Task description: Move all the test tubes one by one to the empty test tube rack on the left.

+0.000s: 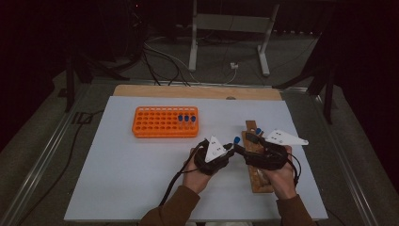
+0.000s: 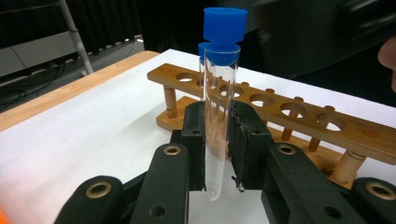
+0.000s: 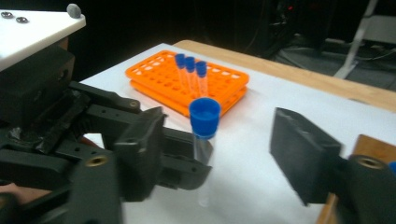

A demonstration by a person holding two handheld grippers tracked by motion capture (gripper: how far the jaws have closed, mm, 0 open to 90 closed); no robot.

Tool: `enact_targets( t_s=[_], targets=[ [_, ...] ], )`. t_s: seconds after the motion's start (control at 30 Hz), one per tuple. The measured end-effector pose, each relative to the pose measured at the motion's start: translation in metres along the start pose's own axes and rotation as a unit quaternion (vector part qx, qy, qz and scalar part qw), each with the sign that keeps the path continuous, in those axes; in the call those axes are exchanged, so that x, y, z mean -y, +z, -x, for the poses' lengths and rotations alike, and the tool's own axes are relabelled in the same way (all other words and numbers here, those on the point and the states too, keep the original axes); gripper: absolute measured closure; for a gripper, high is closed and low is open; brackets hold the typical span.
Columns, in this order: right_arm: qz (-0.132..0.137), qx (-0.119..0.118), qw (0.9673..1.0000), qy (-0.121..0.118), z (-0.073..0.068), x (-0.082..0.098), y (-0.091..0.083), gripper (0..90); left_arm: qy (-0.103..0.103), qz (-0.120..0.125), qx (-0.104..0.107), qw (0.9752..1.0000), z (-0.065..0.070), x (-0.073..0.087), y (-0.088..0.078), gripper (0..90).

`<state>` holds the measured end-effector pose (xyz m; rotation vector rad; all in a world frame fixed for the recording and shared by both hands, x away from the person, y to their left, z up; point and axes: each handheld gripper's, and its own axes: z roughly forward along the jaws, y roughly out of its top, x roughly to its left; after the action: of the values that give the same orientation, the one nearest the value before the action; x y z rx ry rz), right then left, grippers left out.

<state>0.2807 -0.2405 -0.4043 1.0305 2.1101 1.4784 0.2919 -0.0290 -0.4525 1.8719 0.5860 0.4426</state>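
The blue-capped test tube stands upright, clamped between our left gripper's jaws, just beside the wooden rack near the white surface's right edge. Our right gripper has its jaws spread apart around the tube, not touching it. The orange rack sits toward the far edge.

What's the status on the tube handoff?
Left gripper shut on capped tube. Right gripper jaws open, clear of it. Orange rack unobstructed.
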Motion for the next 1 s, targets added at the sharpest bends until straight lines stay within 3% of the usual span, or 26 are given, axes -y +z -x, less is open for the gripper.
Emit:
enact_targets(
  t_s=[0.1,0.3,0.63,1.0],
  targets=[
    [0.004,0.017,0.9998,-0.006,0.000,-0.001,-0.001,16.9,-0.004,0.001,-0.005,1.0000,-0.003,0.000,-0.002,78.3],
    [0.003,0.039,0.9992,0.003,0.006,-0.001,-0.002,3.6,-0.011,0.007,-0.015,0.9998,-0.009,-0.002,-0.008,78.3],
    [0.004,0.064,0.9979,0.013,0.019,0.003,-0.007,0.0,-0.018,0.008,-0.028,0.9994,-0.021,-0.002,-0.020,78.3],
    [0.006,0.069,0.9974,0.019,0.025,0.004,-0.009,0.0,-0.028,0.012,-0.047,0.9984,-0.037,-0.001,-0.034,78.2]
  ],
)
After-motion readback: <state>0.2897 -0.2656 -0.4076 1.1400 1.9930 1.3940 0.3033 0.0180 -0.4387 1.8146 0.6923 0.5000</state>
